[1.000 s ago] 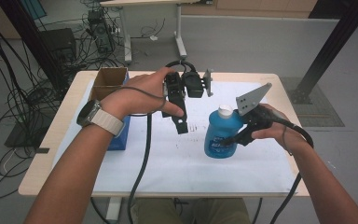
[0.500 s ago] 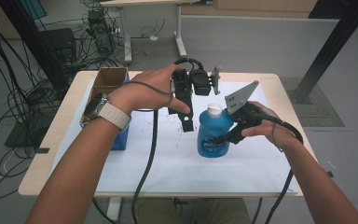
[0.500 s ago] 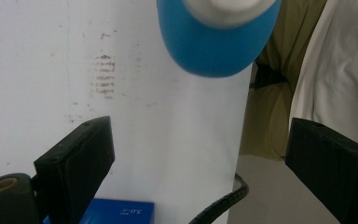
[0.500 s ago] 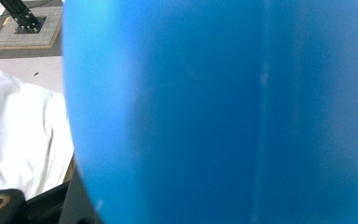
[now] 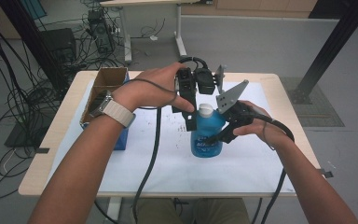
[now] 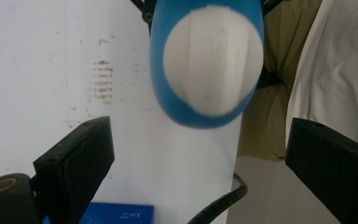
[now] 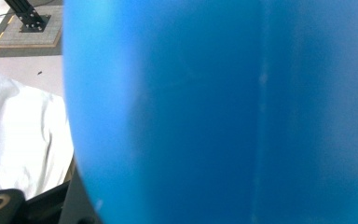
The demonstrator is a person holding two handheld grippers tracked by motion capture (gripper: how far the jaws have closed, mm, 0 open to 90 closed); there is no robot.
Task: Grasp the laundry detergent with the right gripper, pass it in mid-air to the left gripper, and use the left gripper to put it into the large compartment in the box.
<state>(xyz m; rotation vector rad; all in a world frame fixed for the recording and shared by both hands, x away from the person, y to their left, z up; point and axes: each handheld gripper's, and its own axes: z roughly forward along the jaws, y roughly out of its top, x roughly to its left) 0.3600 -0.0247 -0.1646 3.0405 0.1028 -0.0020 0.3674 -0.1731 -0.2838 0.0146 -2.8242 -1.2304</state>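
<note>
The blue bottle (image 5: 207, 134) with the white cap (image 5: 206, 110) now stands a little more to the left on the white sheet (image 5: 168, 154) than one second ago, when it was nearer to the right side of the table (image 5: 42, 154). The right gripper (image 5: 220, 135) is clenched on the middle of the bottle and has carried it toward the left gripper (image 5: 191, 122). In the right gripper view the blue wall of the bottle (image 7: 223, 112) lies very close before the camera, so the grip looks firm.

The left gripper is released: in the left gripper view its two black jaws stand wide apart, and the white cap (image 6: 213, 60) is seen from above, ahead of them and not yet between them. The left hand (image 5: 156, 88) has come a bit nearer to the bottle top than before. The likely meaning is that the person is bringing cap and left gripper together, so that the cap can be taken and turned while the right gripper holds the bottle upright.

The bottle looks filled with blue liquid. At the far left of the table stands an open cardboard box (image 5: 103, 86); what it contains cannot be seen. A blue box (image 5: 121, 138) lies beside it.
</note>
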